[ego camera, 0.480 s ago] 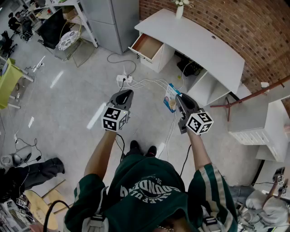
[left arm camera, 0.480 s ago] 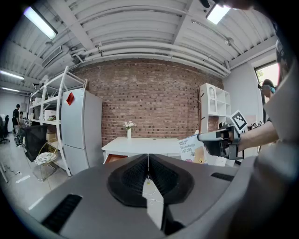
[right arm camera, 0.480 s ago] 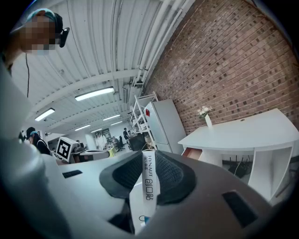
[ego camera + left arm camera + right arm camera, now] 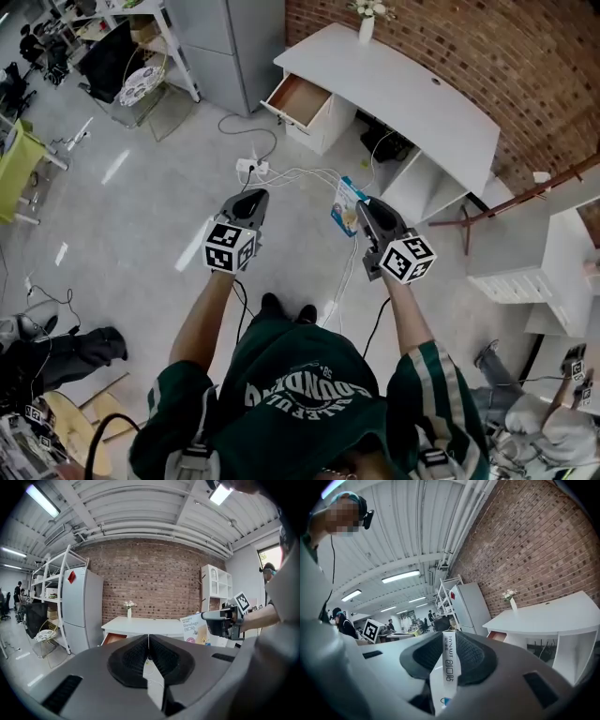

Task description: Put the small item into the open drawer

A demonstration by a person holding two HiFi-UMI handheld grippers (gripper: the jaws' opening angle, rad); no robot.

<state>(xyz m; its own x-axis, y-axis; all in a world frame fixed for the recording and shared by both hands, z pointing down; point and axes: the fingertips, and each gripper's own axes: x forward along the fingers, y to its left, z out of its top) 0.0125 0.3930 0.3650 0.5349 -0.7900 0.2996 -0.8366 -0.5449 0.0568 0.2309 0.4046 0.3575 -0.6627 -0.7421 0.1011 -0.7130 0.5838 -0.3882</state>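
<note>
A small bandage box, white and blue with print, is pinched edge-on in my right gripper, which is shut on it. In the right gripper view the box stands upright between the black pads. My left gripper is shut with nothing in it, its pads meeting on a thin line. Both are held above the floor, side by side. Ahead, the white desk has its drawer pulled open at the left end, showing a brown inside. The drawer also shows in the left gripper view.
A power strip with white cables lies on the floor between me and the desk. A grey fridge stands left of the desk and a vase on top of it. White shelves are at the right.
The view has shifted slightly as the person walks. Both grippers keep the same pose and spacing, with the box in the right one.
</note>
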